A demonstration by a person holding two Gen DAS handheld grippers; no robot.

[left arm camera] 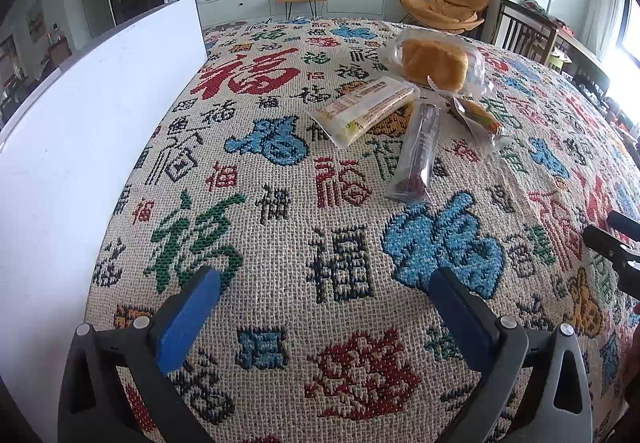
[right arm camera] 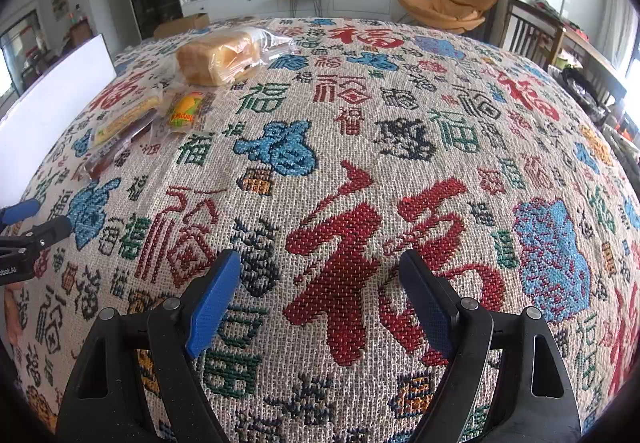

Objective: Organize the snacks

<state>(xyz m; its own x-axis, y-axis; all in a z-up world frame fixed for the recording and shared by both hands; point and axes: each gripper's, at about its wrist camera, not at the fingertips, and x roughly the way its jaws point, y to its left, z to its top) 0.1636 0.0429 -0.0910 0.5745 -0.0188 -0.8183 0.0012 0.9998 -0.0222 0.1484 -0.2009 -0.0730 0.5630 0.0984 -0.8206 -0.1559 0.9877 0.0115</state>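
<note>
A woven cloth covered in red, blue and green characters (left arm camera: 280,171) spreads over the whole tabletop and fills most of both views. Along the left edge of the left wrist view stands a tall white flat-sided box (left arm camera: 80,115); I judge it to be where the snacks are meant to go, though its inside is hidden.

The snacks sit in one loose cluster, upper right of the left view and upper left of the right view. Largest is a golden loaf of bread in a clear plastic bag (left arm camera: 434,63). In front of it lies a long pale yellow wrapped cracker bar (left arm camera: 364,109), then a narrow clear packet with dark red contents (left arm camera: 416,155), and smallest, a little packet printed yellow and green (right arm camera: 185,110). They touch or overlap, probably tipped out together.

The left claw (left arm camera: 324,297) and right claw (right arm camera: 320,283) both gape wide with nothing between their blue pads, hovering low over bare cloth, well short of the cluster.
</note>
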